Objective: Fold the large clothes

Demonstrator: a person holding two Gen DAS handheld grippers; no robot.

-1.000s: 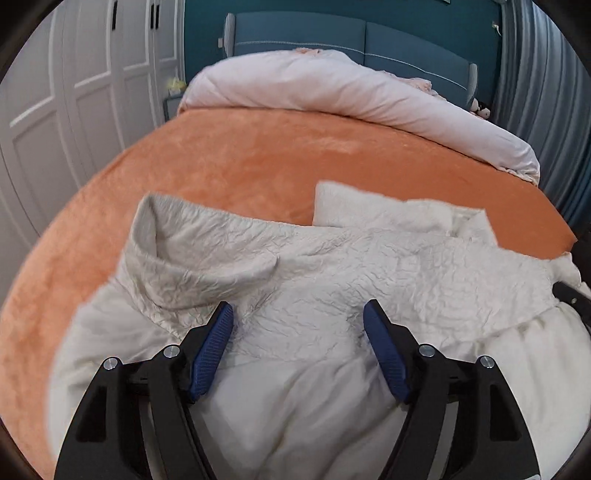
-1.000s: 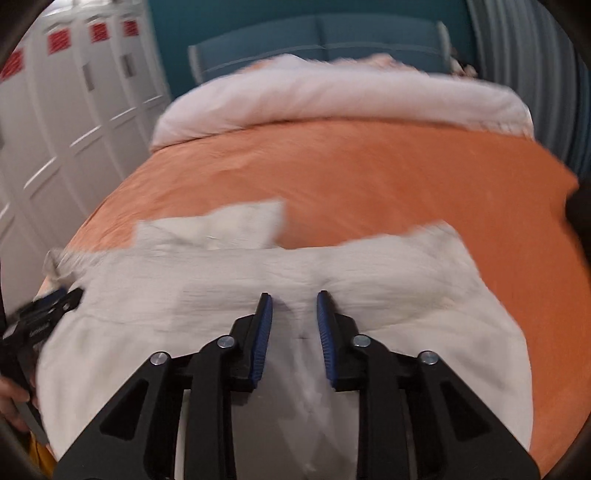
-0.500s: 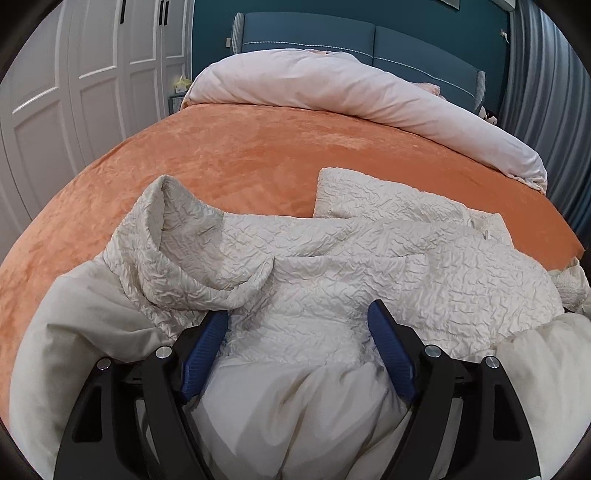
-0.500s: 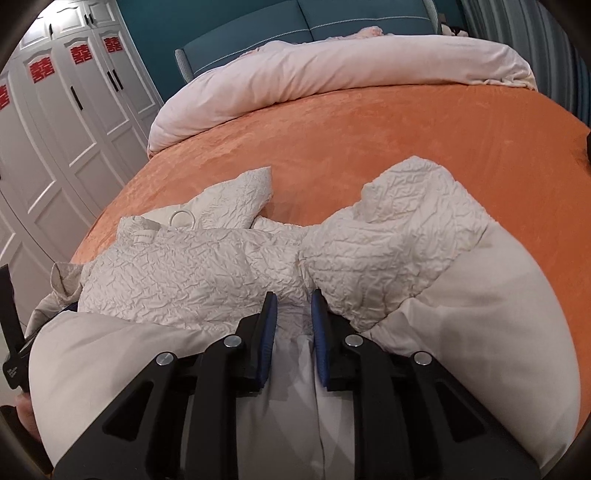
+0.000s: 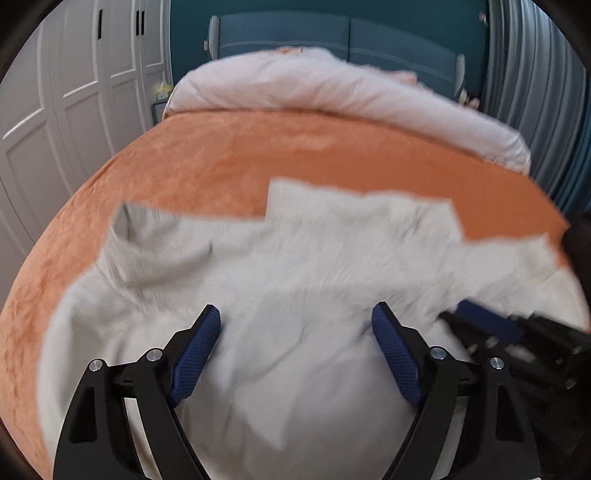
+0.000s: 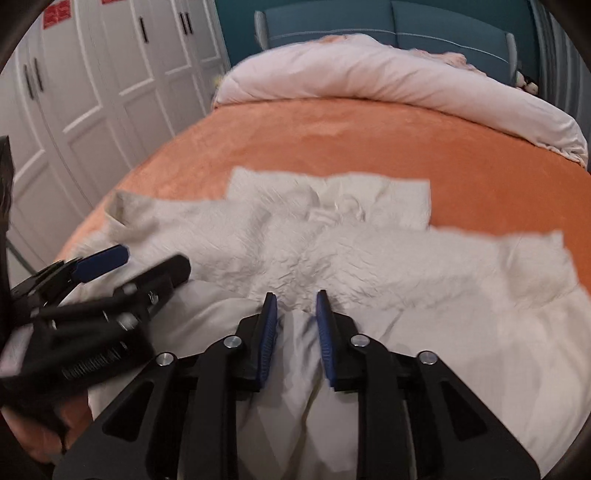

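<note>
The right gripper (image 6: 295, 314) pinches a ridge of the cream garment (image 6: 369, 258) between narrow jaws that are easing apart, seemingly to keep the folded edge from slipping while the other side is let go. The left gripper (image 5: 295, 325) hangs over the same cloth with its jaws wide and opening; fabric lies between them, unpressed. The garment lies bunched across the near end of the orange bedspread (image 5: 295, 147), sleeves folded inward, so the fold looks partway done.

White panelled wardrobes (image 5: 74, 110), teal wall (image 6: 236, 29), blue headboard (image 5: 332, 37), grey curtains (image 5: 535, 74).
</note>
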